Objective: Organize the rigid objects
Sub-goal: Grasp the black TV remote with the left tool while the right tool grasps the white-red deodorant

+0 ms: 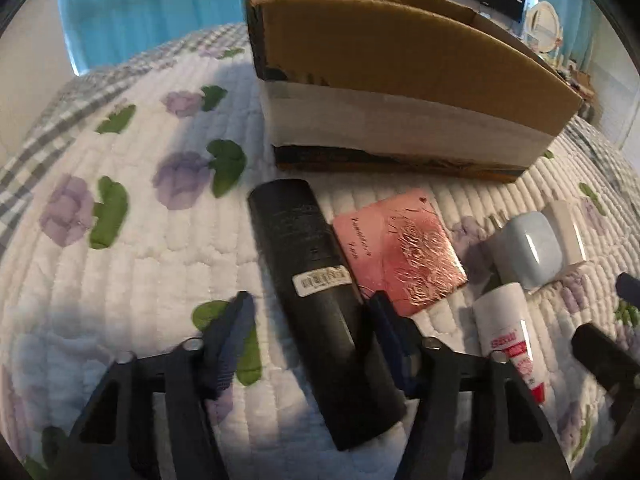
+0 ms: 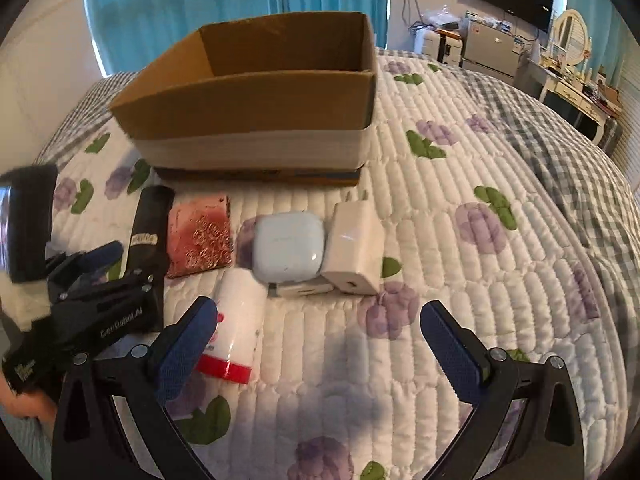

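An open cardboard box (image 1: 400, 92) stands on the bed; it also shows in the right wrist view (image 2: 256, 116). In front of it lie a black cylinder (image 1: 320, 292), a pink foil card (image 1: 400, 248), a pale blue earbud case (image 1: 528, 250), a white charger (image 2: 354, 248) and a white tube with a red cap (image 2: 236, 332). My left gripper (image 1: 310, 312) is open, its fingers on either side of the black cylinder (image 2: 150, 232). My right gripper (image 2: 320, 340) is open and empty above the quilt, near the tube.
The bed carries a white quilt (image 2: 460, 280) with purple flowers and green leaves. A grey checked blanket (image 2: 560, 152) lies at the right. Blue curtains, a TV, a fridge and a dresser stand beyond the bed.
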Action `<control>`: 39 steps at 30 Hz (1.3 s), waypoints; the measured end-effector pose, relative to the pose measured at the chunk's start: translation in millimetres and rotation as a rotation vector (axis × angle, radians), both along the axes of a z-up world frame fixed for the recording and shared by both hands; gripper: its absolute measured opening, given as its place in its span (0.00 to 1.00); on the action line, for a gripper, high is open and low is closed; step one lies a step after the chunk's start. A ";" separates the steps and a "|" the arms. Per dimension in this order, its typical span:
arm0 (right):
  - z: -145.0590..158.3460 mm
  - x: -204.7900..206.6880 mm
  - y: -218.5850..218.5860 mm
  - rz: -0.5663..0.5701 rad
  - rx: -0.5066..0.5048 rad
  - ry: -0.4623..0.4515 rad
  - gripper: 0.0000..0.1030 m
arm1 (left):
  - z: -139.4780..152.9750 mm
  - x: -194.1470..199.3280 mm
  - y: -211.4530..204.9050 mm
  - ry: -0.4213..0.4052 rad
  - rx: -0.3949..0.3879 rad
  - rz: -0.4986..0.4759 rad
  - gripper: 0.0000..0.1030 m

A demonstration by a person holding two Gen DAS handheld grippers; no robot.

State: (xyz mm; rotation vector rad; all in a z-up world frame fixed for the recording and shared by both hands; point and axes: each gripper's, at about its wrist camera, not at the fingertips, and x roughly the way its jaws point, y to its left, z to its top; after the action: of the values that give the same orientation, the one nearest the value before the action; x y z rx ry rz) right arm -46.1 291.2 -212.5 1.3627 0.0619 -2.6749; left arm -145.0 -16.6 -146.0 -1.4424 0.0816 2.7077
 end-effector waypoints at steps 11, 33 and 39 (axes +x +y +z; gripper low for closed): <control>-12.1 9.4 -8.4 0.026 0.005 -0.017 0.99 | 8.8 28.5 -6.8 -0.074 0.025 -0.083 0.37; -39.9 -12.5 -39.8 0.105 -0.019 -0.118 0.73 | 23.2 24.5 -4.5 0.007 0.024 -0.084 0.24; -47.5 -19.7 -41.7 0.100 -0.045 -0.152 0.35 | 18.8 20.2 -11.1 -0.016 0.030 -0.071 0.20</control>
State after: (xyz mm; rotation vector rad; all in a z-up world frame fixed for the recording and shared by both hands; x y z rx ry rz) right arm -65.8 249.6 -260.0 1.5026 0.0522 -2.4684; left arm -124.8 -27.7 -127.2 -1.4248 0.0898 2.6292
